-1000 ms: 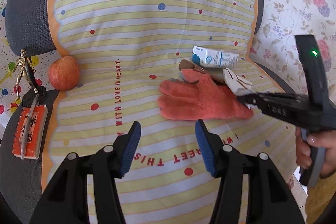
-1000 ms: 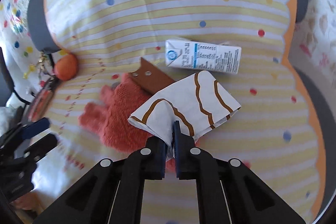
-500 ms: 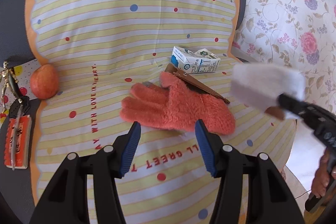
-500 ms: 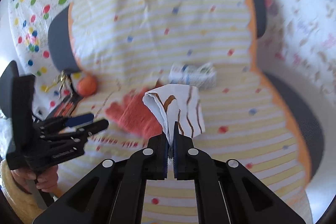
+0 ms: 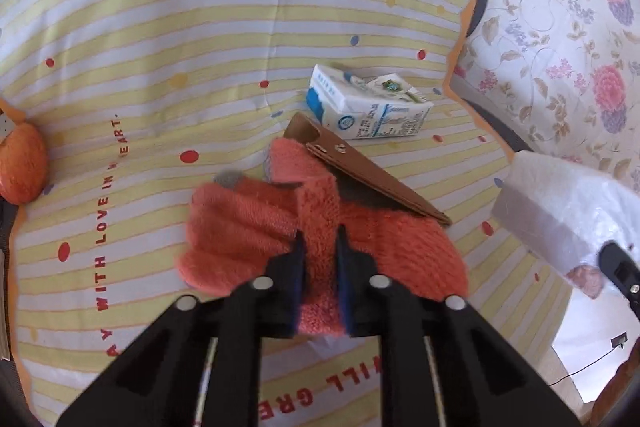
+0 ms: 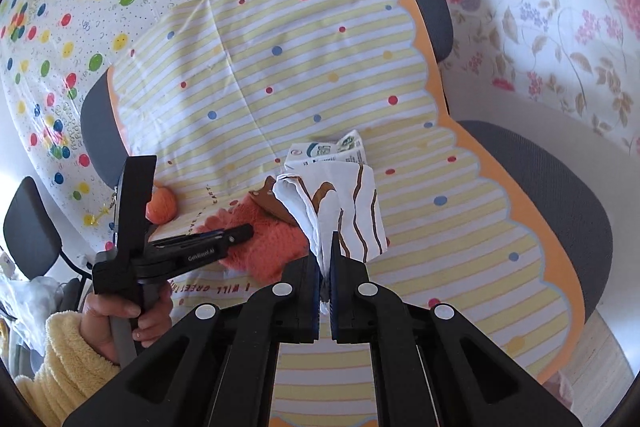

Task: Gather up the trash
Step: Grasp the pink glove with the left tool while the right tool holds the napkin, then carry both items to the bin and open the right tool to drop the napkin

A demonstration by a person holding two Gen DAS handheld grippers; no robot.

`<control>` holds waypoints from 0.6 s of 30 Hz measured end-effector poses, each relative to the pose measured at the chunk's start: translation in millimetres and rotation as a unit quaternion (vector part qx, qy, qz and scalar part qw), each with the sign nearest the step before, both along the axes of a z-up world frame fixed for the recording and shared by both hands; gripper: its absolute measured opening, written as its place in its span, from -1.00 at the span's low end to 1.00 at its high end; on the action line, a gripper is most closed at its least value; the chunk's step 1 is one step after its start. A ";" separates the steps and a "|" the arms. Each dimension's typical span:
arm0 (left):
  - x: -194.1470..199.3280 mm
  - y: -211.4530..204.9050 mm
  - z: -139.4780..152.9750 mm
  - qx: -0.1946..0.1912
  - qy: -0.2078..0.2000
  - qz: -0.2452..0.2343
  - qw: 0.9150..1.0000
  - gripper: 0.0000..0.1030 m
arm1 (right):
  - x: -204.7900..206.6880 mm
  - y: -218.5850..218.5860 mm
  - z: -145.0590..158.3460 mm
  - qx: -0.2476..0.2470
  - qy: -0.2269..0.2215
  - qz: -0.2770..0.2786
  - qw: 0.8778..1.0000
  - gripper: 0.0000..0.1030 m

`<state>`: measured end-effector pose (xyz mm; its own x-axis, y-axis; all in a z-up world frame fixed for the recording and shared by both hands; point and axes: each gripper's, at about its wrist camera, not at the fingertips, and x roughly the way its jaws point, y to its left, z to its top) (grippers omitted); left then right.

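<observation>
The crumpled white paper wrapper with brown wavy lines (image 6: 340,211) hangs pinched between the nearly closed fingers of my right gripper (image 6: 326,267), lifted above the yellow-striped, dotted cloth (image 6: 280,75) covering the grey chair (image 6: 560,179). My left gripper (image 5: 319,251) is clamped narrowly on a raised fold of the fuzzy orange knit glove (image 5: 248,223), which lies on the cloth over one end of a flat brown leather sleeve (image 5: 372,179). Just beyond the sleeve lies a flattened white-and-blue milk carton (image 5: 368,107), apparently touching it, and a reddish-orange apple (image 5: 20,167) sits at the cloth's left edge.
</observation>
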<state>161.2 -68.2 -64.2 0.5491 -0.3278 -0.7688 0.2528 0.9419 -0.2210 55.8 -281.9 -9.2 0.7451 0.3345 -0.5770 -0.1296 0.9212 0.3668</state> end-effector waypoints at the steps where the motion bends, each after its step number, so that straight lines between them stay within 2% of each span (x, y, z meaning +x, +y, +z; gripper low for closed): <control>1: -8.7 4.0 7.4 -0.013 -0.011 0.006 1.000 -0.78 | -1.4 -0.3 -0.1 0.000 0.000 0.001 1.000 -0.92; 4: -41.7 12.1 37.1 -0.015 -0.068 0.015 0.997 -0.79 | -7.1 -0.2 3.5 0.004 -0.004 0.004 1.000 -0.92; 5: -56.1 17.5 50.0 -0.027 -0.084 0.016 0.996 -0.79 | -9.5 -0.1 5.9 0.007 -0.007 0.005 1.000 -0.92; 7: -81.2 27.4 71.3 -0.051 -0.107 0.017 0.993 -0.79 | -13.3 1.7 10.6 0.011 -0.011 0.010 1.000 -0.92; 9: -100.0 29.6 82.6 -0.043 -0.122 0.025 0.991 -0.79 | -17.5 4.6 13.4 0.017 -0.009 0.017 1.000 -0.92; 14: -139.6 12.6 86.4 -0.006 -0.162 0.019 0.987 -0.78 | -34.9 13.5 19.3 -0.005 -0.009 0.020 1.000 -0.92; 18: -159.3 -2.1 83.3 -0.014 -0.165 -0.004 0.986 -0.78 | -57.9 12.0 24.0 -0.029 -0.018 0.018 0.999 -0.92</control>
